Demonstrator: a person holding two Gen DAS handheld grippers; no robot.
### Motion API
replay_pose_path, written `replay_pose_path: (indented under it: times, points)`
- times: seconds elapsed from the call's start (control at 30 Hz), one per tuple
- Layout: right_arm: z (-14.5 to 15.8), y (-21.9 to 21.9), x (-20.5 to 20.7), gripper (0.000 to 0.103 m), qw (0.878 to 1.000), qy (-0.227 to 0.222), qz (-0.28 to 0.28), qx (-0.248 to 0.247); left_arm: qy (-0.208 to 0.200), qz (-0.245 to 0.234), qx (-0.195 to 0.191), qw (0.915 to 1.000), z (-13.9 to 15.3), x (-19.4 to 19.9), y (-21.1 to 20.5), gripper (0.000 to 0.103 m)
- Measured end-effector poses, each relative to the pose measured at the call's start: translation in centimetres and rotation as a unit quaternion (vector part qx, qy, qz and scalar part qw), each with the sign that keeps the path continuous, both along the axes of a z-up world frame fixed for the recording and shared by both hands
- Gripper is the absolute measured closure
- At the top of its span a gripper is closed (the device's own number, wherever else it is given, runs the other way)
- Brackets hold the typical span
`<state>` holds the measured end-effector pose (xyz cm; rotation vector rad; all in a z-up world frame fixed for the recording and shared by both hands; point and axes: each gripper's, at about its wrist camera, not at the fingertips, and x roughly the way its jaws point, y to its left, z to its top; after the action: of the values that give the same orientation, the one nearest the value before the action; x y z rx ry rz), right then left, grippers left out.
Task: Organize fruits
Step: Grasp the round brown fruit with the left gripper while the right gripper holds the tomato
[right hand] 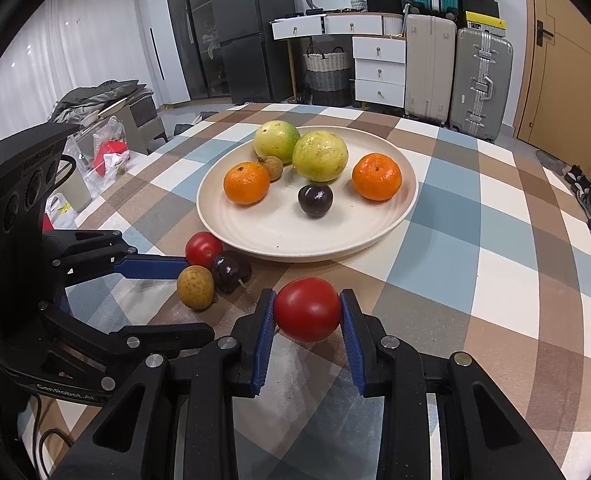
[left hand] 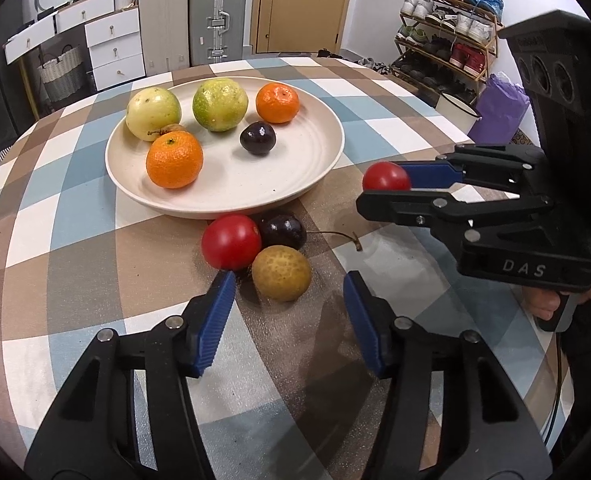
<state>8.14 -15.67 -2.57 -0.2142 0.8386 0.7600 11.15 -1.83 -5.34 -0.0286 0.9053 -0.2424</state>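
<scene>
Fruits sit in two groups on the checked tablecloth (right hand: 475, 240): two oranges (right hand: 246, 183), two green-yellow fruits (right hand: 320, 156), a dark plum (right hand: 315, 200) and a small brown fruit on the cream plate (right hand: 287, 236), while a red tomato (left hand: 231, 242), a dark plum with a stem (left hand: 283, 232) and a yellowish round fruit (left hand: 281, 273) cluster just beside its rim. The right gripper (right hand: 307, 312) clamps another tomato (right hand: 307, 309) between its blue pads. The left gripper (left hand: 289, 290) stands part open around the yellowish fruit, pads not pressing.
</scene>
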Motion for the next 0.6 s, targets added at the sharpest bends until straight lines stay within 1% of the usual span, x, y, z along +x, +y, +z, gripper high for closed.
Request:
replay_pose_path:
  times: [0.03, 0.13, 0.23, 0.37, 0.47, 0.53, 0.6]
  points:
    - [-0.01, -0.02, 0.03, 0.071, 1.000, 0.001, -0.001, 0.000, 0.000, -0.004, -0.001, 1.0000, 0.04, -0.05, -0.05, 0.054]
    - [-0.07, 0.00, 0.09, 0.071, 1.000, 0.002, -0.001, 0.000, -0.001, -0.015, -0.006, 0.9999, 0.07, -0.32, -0.37, 0.055]
    - [-0.03, 0.04, 0.05, 0.071, 1.000, 0.001, 0.000, 0.000, -0.001, -0.014, 0.001, 0.9999, 0.00, -0.21, -0.59, 0.055]
    - [-0.16, 0.05, 0.09, 0.071, 1.000, 0.001, 0.001, 0.000, -0.001, -0.012, -0.004, 0.9999, 0.01, -0.04, -0.50, 0.056]
    - [-0.18, 0.05, 0.08, 0.071, 1.000, 0.001, 0.001, -0.001, -0.002, -0.009, -0.001, 1.0000, 0.01, 0.03, -0.50, 0.062]
    - [-0.17, 0.07, 0.02, 0.071, 1.000, -0.001, 0.001, 0.000, -0.002, -0.010, 0.000, 0.9999, 0.00, 0.04, -0.54, 0.072]
    - [-0.19, 0.09, 0.00, 0.071, 1.000, 0.000, 0.002, 0.001, -0.002, -0.012, -0.001, 0.9999, -0.01, 0.02, -0.54, 0.073]
